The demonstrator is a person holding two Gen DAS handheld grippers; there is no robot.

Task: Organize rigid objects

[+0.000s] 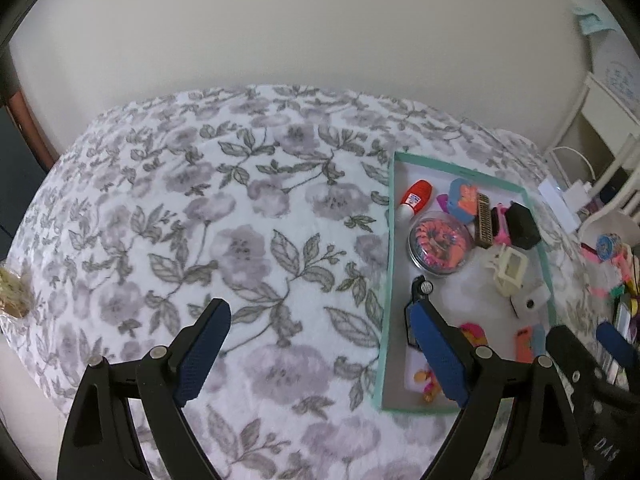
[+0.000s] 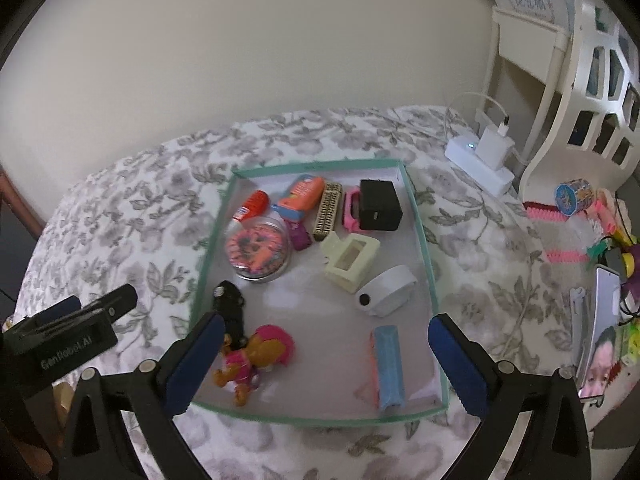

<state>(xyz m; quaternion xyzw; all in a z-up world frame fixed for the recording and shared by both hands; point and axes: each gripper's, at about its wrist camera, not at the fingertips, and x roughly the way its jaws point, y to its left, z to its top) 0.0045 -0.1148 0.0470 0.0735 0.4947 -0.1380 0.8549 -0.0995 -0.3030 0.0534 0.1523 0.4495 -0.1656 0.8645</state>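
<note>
- The green-rimmed tray (image 2: 424,240) lies on the floral blanket (image 1: 200,208), toward the blanket's right side, and holds the small rigid things.
- Along the tray's far edge: a red-and-white bottle (image 2: 252,206), an orange-and-blue case (image 2: 302,196), a studded gold bar (image 2: 328,210), a pink item (image 2: 351,206) and a black block (image 2: 378,205) touching it.
- Just nearer, by the left wall, a round clear tin (image 2: 258,252); mid-tray, a cream clip (image 2: 350,258) and a white device (image 2: 386,290).
- Near the front edge: a black clip (image 2: 232,306), a pink-and-orange toy figure (image 2: 252,360), a blue-and-pink case (image 2: 388,366).
- The right gripper (image 2: 326,364) hangs above the tray's front edge, fingers spread wide, pinching nothing.
- The left gripper (image 1: 320,356) hangs over the blanket at the tray's left wall, fingers spread, empty.
- A white power strip (image 2: 478,162) lies beyond the tray's far right corner.
</note>
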